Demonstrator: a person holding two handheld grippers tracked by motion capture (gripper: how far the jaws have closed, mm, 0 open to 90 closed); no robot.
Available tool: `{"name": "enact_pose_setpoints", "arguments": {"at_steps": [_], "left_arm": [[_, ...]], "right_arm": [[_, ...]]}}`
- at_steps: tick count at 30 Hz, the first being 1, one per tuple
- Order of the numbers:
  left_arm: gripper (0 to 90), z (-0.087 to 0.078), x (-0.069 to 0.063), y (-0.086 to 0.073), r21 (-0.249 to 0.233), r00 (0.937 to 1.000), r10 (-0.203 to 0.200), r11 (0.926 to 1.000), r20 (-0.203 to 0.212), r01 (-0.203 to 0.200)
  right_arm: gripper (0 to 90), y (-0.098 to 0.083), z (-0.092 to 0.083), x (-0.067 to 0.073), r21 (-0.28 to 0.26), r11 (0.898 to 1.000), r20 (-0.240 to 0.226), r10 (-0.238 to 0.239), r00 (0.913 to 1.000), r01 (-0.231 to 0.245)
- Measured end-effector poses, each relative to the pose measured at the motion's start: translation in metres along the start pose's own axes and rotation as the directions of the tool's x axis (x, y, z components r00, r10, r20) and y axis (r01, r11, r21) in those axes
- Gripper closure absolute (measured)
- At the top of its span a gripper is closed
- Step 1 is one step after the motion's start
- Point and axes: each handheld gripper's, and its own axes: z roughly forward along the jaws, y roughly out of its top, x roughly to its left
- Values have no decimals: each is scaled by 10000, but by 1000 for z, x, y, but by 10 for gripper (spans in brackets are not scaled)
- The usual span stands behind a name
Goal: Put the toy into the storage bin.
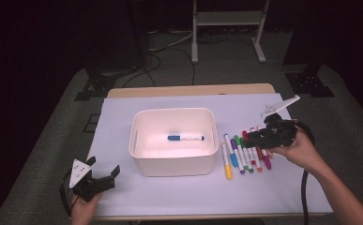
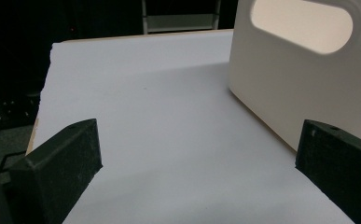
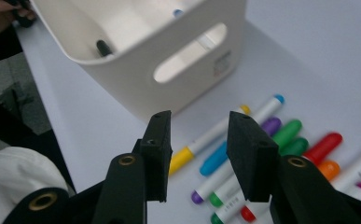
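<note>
Nearest the person, the left gripper [image 1: 105, 177] rests on the white table cover [image 1: 179, 194] by the front left corner, its jaws spread wide with nothing between them; in the left gripper view they frame bare cover, with the handle side of the white bin [image 2: 290, 74] just beyond.

Farther in, the right gripper [image 1: 250, 140] hangs over the row of markers [image 1: 245, 152] that lies just right of the bin [image 1: 173, 166]. Its jaws stand partly apart and pinch nothing; in the right gripper view the yellow-capped marker [image 3: 206, 140] and the blue-capped marker [image 3: 236, 147] show through the gap between them.

Inside the bin one blue marker [image 1: 185, 138] already lies on the floor, so the work looks like moving markers into the bin one by one, and the step in hand is the reach for the next one.

By my judgement the next move calls for picking a single marker, likely one at the near edge of the row, lining the jaws across its barrel and lowering until they straddle it alone. The markers lie close together, some touching, so a sloppy descent could nudge or catch a neighbour. Then comes a firm pinch, a lift clear of the rim and a carry left over the bin.
</note>
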Motion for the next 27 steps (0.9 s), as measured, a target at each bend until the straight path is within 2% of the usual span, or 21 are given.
{"name": "enact_pose_setpoints", "arguments": {"at_steps": [7, 15, 18, 27], "left_arm": [[0, 1, 2, 0, 63, 9998, -141, 9999, 108, 140], [0, 2, 0, 1, 172, 9998, 52, 9998, 203, -55], [0, 1, 0, 0, 118, 9997, 116, 9999, 217, -118], [0, 1, -1, 0, 125, 9996, 194, 9997, 221, -197]], "right_arm": [[592, -37, 10, -21, 267, 9969, 544, 727, 9959, -742], [592, -68, 16, -39, 419, 9891, 981, 1363, 9858, -1409], [593, -77, 16, -47, 456, 9841, 1160, 1653, 9794, -1715], [598, -90, 19, -69, 350, 9756, 1781, 2074, 9619, -2168]]}}
